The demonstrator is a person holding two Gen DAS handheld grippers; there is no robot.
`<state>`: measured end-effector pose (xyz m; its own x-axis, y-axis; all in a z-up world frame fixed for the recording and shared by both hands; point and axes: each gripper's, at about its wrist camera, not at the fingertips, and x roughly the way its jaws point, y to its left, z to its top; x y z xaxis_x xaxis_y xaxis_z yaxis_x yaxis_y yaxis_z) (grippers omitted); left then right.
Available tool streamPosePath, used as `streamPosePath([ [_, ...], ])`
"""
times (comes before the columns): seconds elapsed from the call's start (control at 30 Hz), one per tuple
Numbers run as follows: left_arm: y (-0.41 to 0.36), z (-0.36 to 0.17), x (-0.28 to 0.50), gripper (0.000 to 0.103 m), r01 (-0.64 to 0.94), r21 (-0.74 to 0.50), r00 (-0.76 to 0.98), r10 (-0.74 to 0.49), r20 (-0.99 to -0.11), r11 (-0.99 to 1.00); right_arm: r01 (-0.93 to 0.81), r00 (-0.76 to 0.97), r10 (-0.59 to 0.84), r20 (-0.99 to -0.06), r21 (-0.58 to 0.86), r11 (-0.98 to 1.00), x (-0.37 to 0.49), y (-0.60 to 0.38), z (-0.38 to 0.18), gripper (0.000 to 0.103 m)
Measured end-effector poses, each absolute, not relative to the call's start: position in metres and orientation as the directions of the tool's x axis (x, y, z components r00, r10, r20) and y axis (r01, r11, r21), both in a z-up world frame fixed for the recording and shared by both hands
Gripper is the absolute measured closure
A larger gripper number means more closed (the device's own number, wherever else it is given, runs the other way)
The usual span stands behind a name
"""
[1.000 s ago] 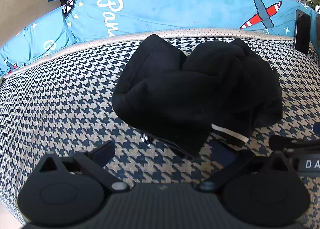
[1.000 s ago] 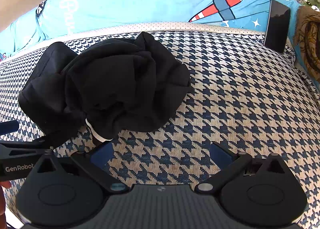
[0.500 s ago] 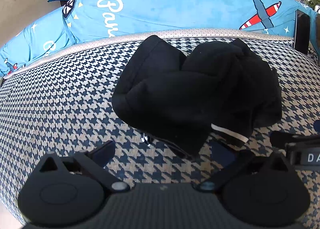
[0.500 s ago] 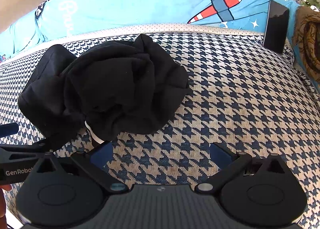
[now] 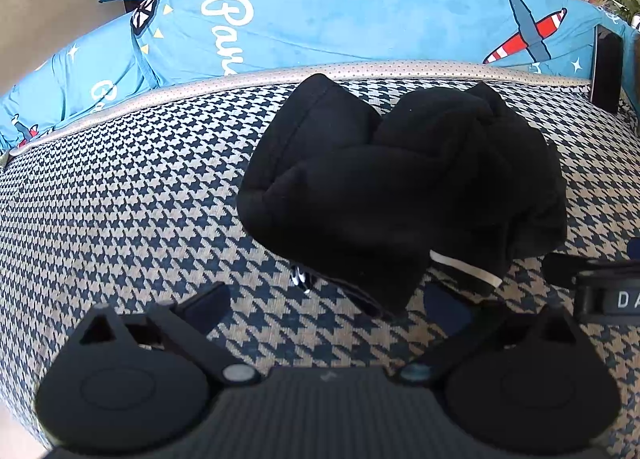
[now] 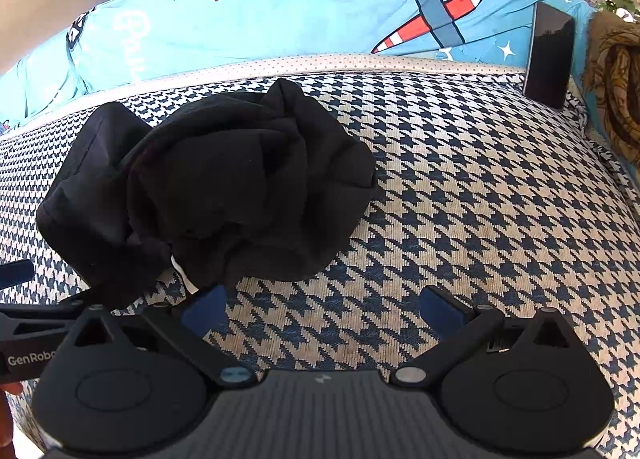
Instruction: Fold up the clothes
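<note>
Houndstooth cushion, navy and beige, serves as the work surface; behind it we note a blue blanket printed with aeroplanes, and a dark phone propped upright against it at the right end.

On the cushion lies 1 black garment, crumpled in a heap, unfolded. Its long axis runs roughly left-right across the cushion; in the left wrist view 1 bulkier lobe sits at the left and a rumpled mound at the right. A white tag shows at its near edge.

We hold the left gripper with both fingers spread wide, empty, just short of the garment's near edge. The right gripper is likewise spread wide and empty, over bare cushion, with its left fingertip just beside the garment's near hem.
</note>
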<state>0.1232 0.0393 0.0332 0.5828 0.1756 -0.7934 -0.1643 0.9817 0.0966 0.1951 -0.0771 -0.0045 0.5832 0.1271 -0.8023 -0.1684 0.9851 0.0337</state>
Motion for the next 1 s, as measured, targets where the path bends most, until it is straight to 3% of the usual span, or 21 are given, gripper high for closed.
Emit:
streamPosePath([
  [0.77,0.057,0.031,0.118,0.0,-0.185,0.116,0.567,0.202,-0.799,0.976,-0.207,0.626,0.197,-0.754,0.083,0.975,0.202,-0.055,0.005,0.0],
  [1.0,0.09,0.034,0.114,0.0,-0.287,0.062,0.552,0.217,-0.805,0.956,-0.235,0.64,0.262,-0.722,0.141,0.962,0.206,-0.042,0.01,0.0],
])
